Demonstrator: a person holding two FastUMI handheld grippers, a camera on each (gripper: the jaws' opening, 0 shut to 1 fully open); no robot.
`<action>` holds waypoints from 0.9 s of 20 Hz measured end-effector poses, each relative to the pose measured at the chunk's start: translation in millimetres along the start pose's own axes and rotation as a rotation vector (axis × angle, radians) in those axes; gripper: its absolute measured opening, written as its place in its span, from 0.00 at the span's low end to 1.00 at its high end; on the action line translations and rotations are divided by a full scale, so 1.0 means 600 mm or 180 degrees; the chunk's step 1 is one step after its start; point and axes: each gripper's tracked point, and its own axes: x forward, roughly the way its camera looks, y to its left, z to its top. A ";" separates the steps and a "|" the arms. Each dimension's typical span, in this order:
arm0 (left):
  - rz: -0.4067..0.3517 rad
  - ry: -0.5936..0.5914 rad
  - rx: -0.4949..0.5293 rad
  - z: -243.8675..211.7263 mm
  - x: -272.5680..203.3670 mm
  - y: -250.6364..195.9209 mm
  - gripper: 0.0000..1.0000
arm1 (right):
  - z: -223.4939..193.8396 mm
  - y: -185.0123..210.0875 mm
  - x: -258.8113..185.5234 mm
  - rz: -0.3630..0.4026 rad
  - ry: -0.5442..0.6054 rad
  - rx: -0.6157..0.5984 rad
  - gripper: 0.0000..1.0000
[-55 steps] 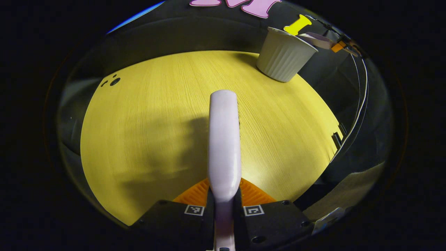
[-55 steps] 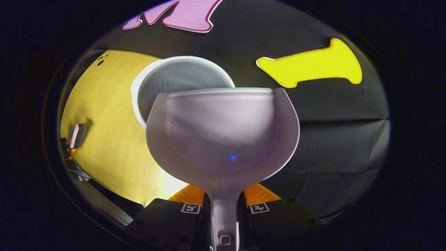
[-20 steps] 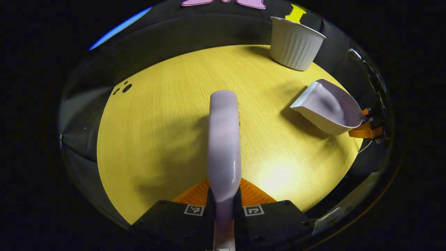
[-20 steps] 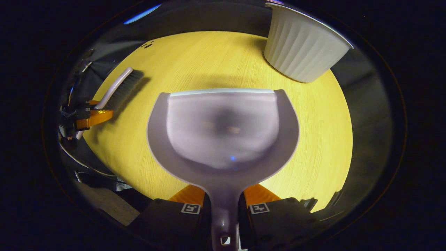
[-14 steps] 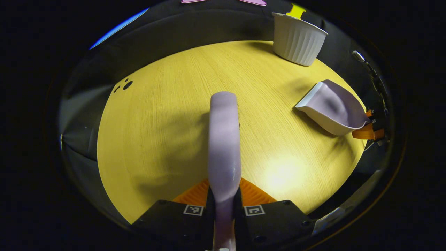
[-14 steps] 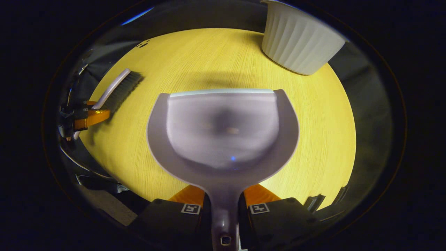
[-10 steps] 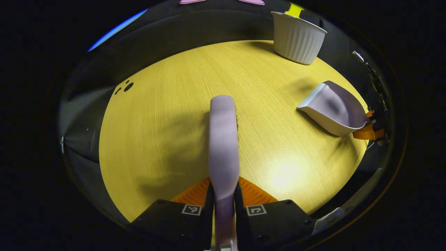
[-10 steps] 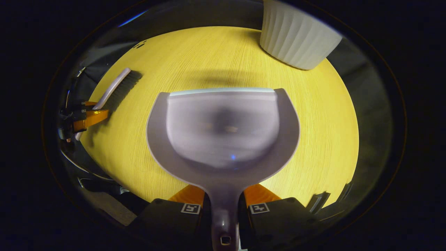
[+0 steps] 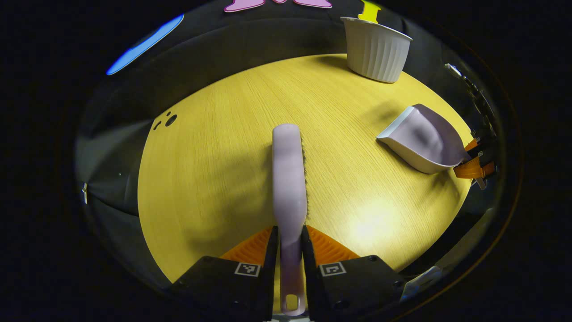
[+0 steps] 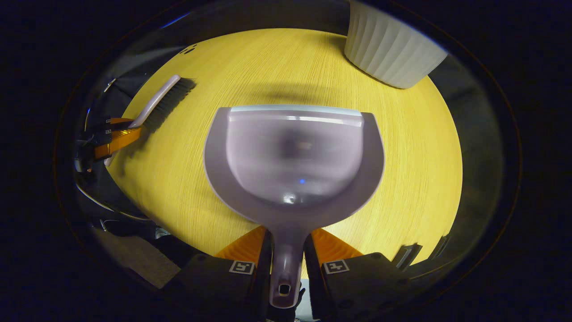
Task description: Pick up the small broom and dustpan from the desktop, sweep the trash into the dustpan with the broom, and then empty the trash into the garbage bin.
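A pale lilac broom (image 9: 289, 179) lies on the yellow table (image 9: 214, 156), bristles turned right. Its handle runs back between the fingers of my left gripper (image 9: 289, 233), which stand slightly apart from it, open. The matching dustpan (image 10: 295, 156) rests on the table, its lip facing away, and I see nothing in its pan. Its handle lies loose between the parted fingers of my right gripper (image 10: 286, 236). In the left gripper view the dustpan (image 9: 422, 143) and right gripper (image 9: 476, 165) are at the right. In the right gripper view the broom (image 10: 163, 100) and left gripper (image 10: 114, 138) are at the left.
A white ribbed garbage bin (image 9: 377, 51) stands at the table's far right edge, seen also close above the dustpan (image 10: 393, 53). Small dark holes (image 9: 170, 120) mark the tabletop at the far left. Black cloth walls surround the round table.
The dustpan came from over the bin down onto the table. Both grippers' fingers have parted, and the handle ends of broom and dustpan now show between them.
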 end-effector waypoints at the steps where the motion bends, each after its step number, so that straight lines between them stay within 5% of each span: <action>1: 0.0004 -0.0020 -0.0017 0.001 -0.009 0.001 0.41 | 0.000 0.001 -0.012 0.0031 -0.0015 0.0013 0.41; 2: 0.0008 -0.0054 -0.0035 0.004 -0.019 0.003 0.34 | 0.001 0.001 -0.026 0.0061 -0.0050 0.0027 0.36; 5: 0.0050 -0.0181 -0.0039 0.019 -0.050 0.007 0.41 | 0.008 0.005 -0.075 0.0149 -0.0177 0.0058 0.41; 6: 0.0070 -0.0222 -0.0036 0.023 -0.060 0.008 0.34 | 0.013 0.005 -0.093 0.0163 -0.0245 0.0074 0.39; 7: 0.0089 -0.0271 -0.0034 0.031 -0.073 0.010 0.41 | 0.021 0.005 -0.112 0.0164 -0.0348 0.0093 0.38; 8: 0.0101 -0.0331 -0.0036 0.039 -0.085 0.009 0.27 | 0.031 0.005 -0.131 0.0162 -0.0461 0.0108 0.38; 10: 0.0117 -0.0512 -0.0049 0.063 -0.117 0.006 0.34 | 0.052 0.006 -0.170 0.0125 -0.0730 0.0170 0.38; 13: 0.0162 -0.0996 -0.0122 0.125 -0.172 -0.001 0.34 | 0.097 0.010 -0.232 0.0019 -0.1270 0.0290 0.46; 16: -0.0009 -0.1613 -0.0233 0.194 -0.228 -0.029 0.27 | 0.154 0.016 -0.305 -0.0045 -0.1948 0.0353 0.38; 17: -0.0088 -0.1801 -0.0257 0.219 -0.251 -0.039 0.31 | 0.168 0.015 -0.326 -0.0082 -0.2154 0.0363 0.31; 18: -0.0139 -0.1986 -0.0272 0.236 -0.278 -0.043 0.31 | 0.179 0.017 -0.342 -0.0086 -0.2340 0.0375 0.38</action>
